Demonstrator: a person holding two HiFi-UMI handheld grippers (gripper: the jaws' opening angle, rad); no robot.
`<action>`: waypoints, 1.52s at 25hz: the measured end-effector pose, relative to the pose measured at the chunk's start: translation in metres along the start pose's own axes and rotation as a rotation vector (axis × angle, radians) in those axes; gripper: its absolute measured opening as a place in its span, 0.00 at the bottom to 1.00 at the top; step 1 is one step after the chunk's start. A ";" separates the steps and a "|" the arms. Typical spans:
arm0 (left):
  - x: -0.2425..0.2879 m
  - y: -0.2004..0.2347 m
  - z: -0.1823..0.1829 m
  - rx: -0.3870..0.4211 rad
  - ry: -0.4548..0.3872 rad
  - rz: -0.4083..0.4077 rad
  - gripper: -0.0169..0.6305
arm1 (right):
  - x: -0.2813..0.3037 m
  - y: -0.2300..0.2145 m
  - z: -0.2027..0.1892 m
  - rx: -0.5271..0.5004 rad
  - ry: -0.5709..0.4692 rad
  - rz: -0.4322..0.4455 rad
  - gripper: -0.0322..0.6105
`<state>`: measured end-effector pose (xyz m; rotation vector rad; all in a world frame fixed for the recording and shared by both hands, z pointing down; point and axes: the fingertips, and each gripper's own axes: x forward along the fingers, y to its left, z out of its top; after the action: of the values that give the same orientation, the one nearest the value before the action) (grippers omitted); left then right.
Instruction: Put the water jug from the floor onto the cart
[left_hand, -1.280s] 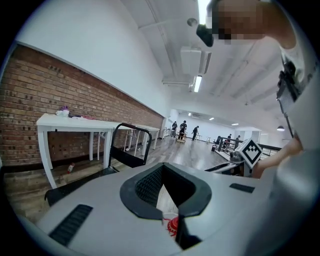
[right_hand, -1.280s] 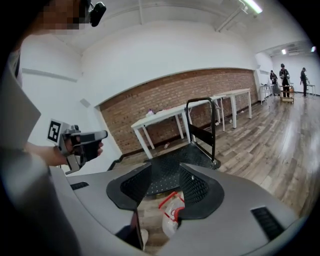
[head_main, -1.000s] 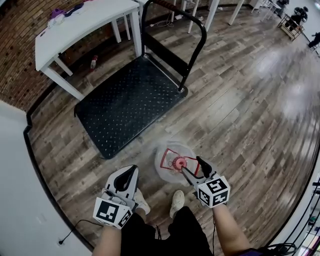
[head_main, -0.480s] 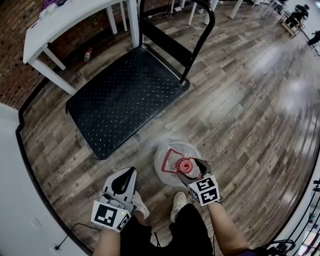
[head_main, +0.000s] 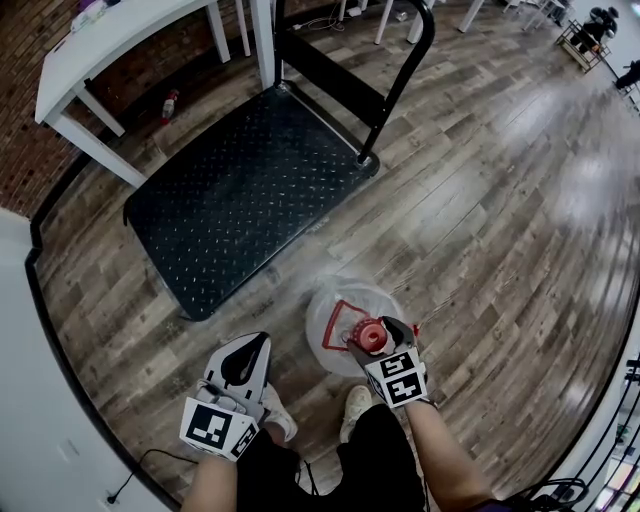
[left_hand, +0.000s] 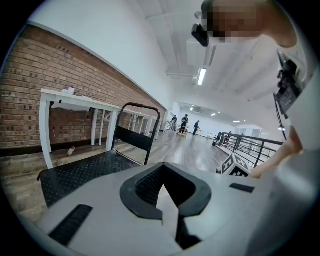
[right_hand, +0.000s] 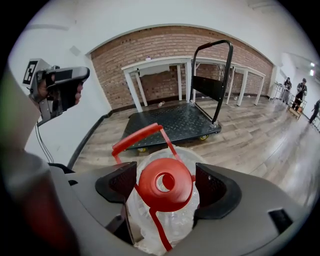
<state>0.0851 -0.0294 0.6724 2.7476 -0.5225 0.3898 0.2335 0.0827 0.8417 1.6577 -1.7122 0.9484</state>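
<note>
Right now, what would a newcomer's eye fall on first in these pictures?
The clear water jug stands on the wooden floor, its red cap between the wide-apart jaws of the right gripper, which have just been opening. Beyond it lies the black platform cart, its deck bare.

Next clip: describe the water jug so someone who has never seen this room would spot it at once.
Find the black flat cart with the upright push handle on the wood floor. Just off its near edge, in front of the person's shoes, stands the water jug. Its clear rounded body, red cap and red carry handle set it apart.
</note>
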 end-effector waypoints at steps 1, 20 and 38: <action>0.000 0.000 0.000 -0.002 0.000 -0.001 0.02 | 0.002 0.001 -0.002 -0.004 0.001 -0.003 0.59; -0.007 0.004 -0.012 -0.033 0.017 -0.023 0.02 | 0.015 -0.005 -0.017 -0.008 0.002 -0.118 0.54; -0.070 0.010 0.078 -0.060 -0.006 0.065 0.02 | -0.116 0.015 0.096 0.014 -0.061 -0.111 0.54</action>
<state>0.0346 -0.0440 0.5814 2.6804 -0.6160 0.3756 0.2342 0.0739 0.6904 1.7872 -1.6378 0.8675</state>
